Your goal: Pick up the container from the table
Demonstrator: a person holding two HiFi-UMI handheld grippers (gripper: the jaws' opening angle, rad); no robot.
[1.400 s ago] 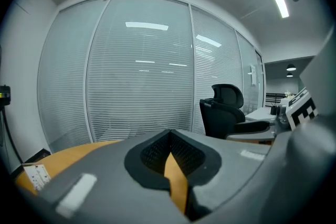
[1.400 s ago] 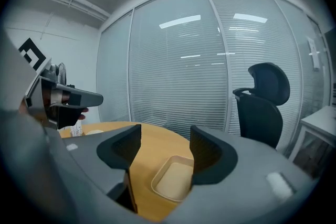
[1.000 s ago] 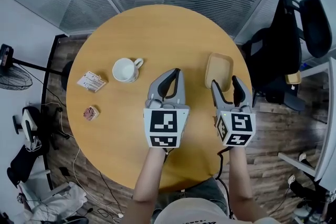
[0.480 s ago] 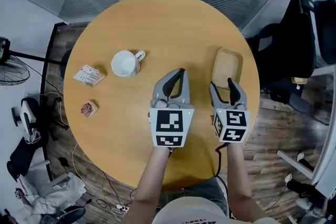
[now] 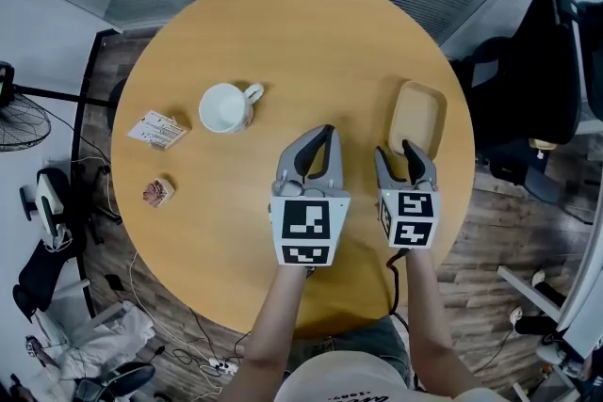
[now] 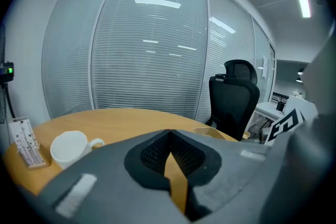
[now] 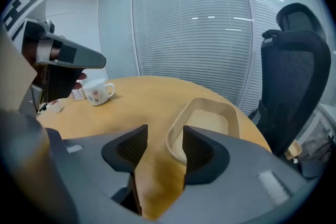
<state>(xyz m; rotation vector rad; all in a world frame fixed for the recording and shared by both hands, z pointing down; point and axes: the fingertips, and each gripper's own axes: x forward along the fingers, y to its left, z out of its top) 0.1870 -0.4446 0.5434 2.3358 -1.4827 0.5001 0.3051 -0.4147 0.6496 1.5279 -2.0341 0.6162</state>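
Right gripper view shows the right gripper (image 7: 164,139) with its jaws apart, lined up on the near end of the container (image 7: 209,120). The container's rim sits just ahead of the jaws and is not yet pinched. Head view puts this shallow tan container flat on the round table (image 5: 301,33), near its right edge. So the lift seems all to come: close in, clamp the rim, raise it. The left gripper (image 5: 316,146) hangs beside, jaws together on nothing. A mug (image 5: 224,108) stands well apart to the left.
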